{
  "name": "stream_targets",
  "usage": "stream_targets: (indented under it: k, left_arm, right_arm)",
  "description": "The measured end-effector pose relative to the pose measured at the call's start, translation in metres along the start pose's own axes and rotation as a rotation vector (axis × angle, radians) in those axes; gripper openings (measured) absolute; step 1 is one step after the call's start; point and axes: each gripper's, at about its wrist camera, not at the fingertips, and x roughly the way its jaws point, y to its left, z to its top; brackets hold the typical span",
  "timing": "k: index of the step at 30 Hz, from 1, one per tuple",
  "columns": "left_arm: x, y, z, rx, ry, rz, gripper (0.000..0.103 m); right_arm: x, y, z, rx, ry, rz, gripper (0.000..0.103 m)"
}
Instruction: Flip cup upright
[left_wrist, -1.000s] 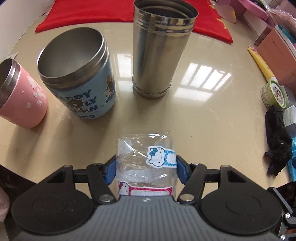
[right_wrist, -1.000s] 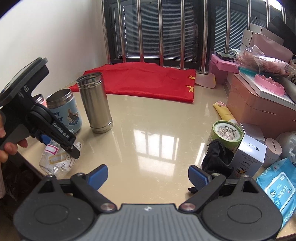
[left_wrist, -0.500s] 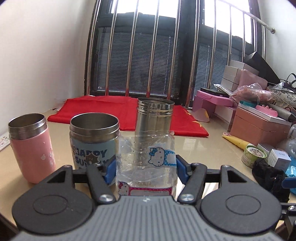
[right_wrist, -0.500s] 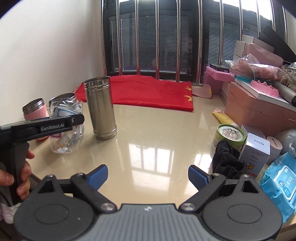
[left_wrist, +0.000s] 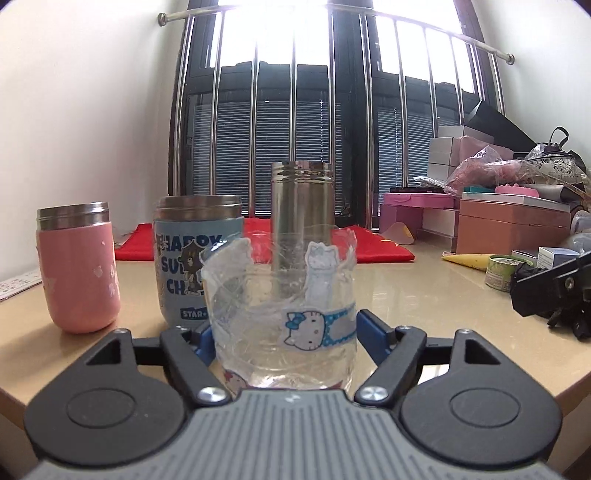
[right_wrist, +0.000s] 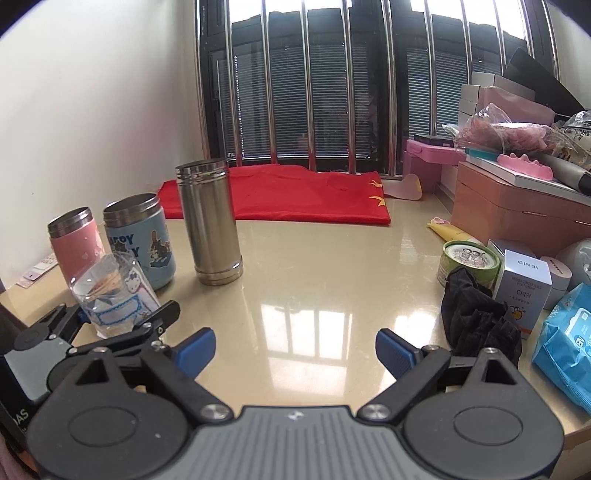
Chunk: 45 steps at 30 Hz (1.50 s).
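Blue-padded jaws of the left gripper (left_wrist: 283, 334) are closed on the lower sides of the clear plastic cup (left_wrist: 282, 314), which stands upright, mouth up, at the near left of the counter (right_wrist: 332, 280). Just behind it stand a blue tumbler (left_wrist: 192, 258), a pink tumbler (left_wrist: 79, 266) and a tall steel flask (left_wrist: 302, 210). The right gripper (right_wrist: 295, 349) hangs wide open, holding nothing.
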Motion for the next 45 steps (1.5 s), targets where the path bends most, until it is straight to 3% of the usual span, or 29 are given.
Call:
stream_targets:
  k: [6, 9, 19, 27, 34, 45]
  left_arm:
    - [-0.015, 0.004, 0.015, 0.018, -0.007, -0.019, 0.098]
    - [-0.032, 0.011, 0.031, 0.007, 0.014, -0.025, 0.103]
    - [-0.14, 0.082, 0.081, -0.021, 0.1, 0.031, 0.103]
    - [-0.21, 0.137, 0.081, -0.006, 0.148, 0.093, 0.103]
    - [-0.241, 0.16, 0.066, -0.039, 0.145, 0.123, 0.103]
    - [-0.248, 0.171, 0.056, -0.064, 0.156, 0.124, 0.103]
  right_arm:
    - [-0.013, 0.004, 0.001, 0.002, -0.013, -0.005, 0.093]
    - [-0.026, 0.009, 0.005, 0.008, -0.028, -0.003, 0.093]
    - [-0.097, 0.075, -0.001, 0.077, -0.098, 0.032, 0.101]
    - [-0.134, 0.147, -0.03, 0.064, -0.164, 0.044, 0.103]
    - [-0.148, 0.175, -0.047, 0.047, -0.194, 0.032, 0.103]
    - [-0.151, 0.187, -0.055, 0.031, -0.199, 0.011, 0.103]
